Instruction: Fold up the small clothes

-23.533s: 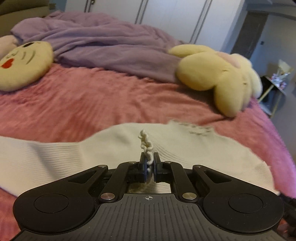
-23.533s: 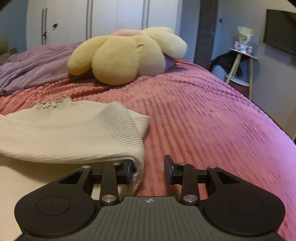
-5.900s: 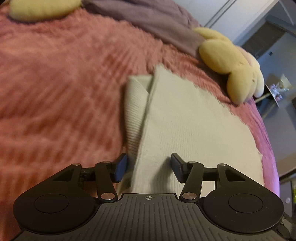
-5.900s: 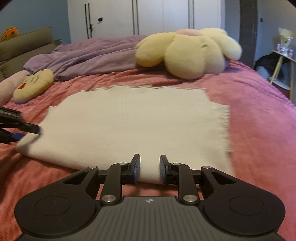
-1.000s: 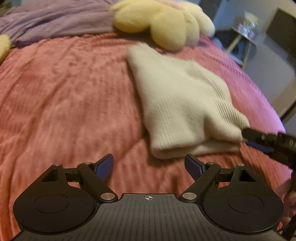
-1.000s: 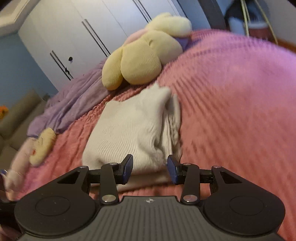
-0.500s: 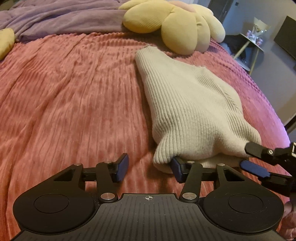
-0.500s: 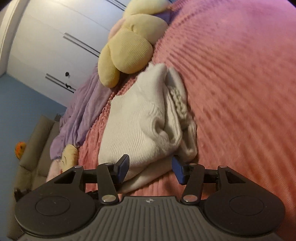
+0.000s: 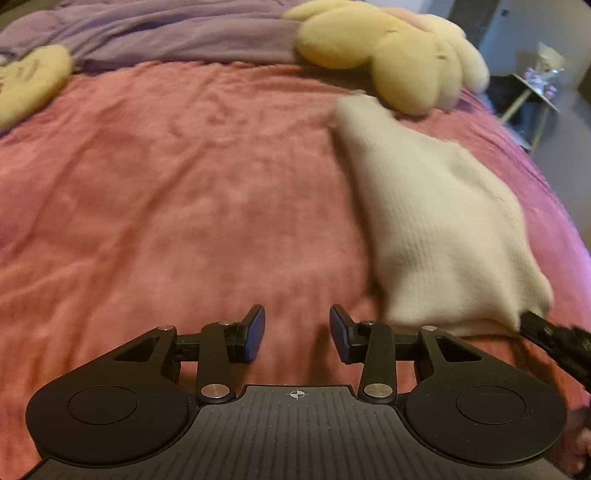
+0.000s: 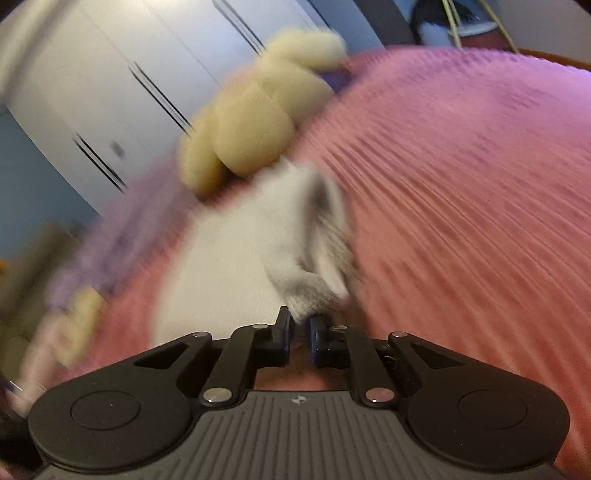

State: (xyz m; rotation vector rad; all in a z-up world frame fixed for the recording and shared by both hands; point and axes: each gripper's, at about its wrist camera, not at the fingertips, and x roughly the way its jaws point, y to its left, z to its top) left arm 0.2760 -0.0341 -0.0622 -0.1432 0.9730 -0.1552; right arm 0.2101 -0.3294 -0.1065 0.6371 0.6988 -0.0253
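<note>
The left gripper [image 9: 297, 332] hangs with jaws wide and bare over the pink bedspread [image 9: 166, 192]. To its right the folded cream sweater [image 9: 436, 221] lies toward the bed's right edge, just beside a yellow plush [image 9: 399, 59]. The right gripper [image 10: 301, 328] pinches the sweater's near corner.

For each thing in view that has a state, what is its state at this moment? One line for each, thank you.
Cream sweater: folded, lying on the pink bedspread, near corner pinched.
Left tongs: open, empty, over the bedspread beside the sweater.
Right tongs: shut on the sweater's corner.
Flower pillow: lying beyond the sweater.
Purple blanket: rumpled at the far side.
</note>
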